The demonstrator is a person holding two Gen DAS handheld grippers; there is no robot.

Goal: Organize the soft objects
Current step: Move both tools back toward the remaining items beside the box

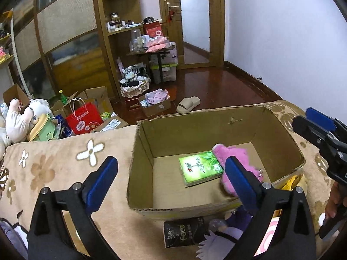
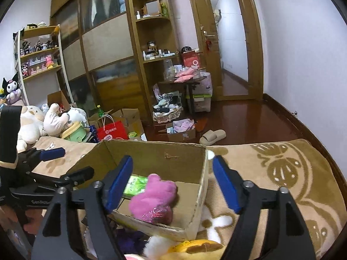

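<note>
A black tissue pack [image 1: 184, 231] reads "face" (other print unreadable). In the box [image 1: 195, 127], the green tissue pack [image 1: 200, 168] runs 11-to-5, touching the pink plush [image 2: 155, 199]. Both grippers, left [image 1: 171, 183] and right [image 2: 172, 183], gape wide, empty.

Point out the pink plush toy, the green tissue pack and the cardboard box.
pink plush toy [image 2: 154, 199]: right wrist view, middle of its body.
green tissue pack [image 1: 200, 168]: left wrist view, printed top face.
cardboard box [image 1: 195, 127]: left wrist view, inner far wall.
</note>
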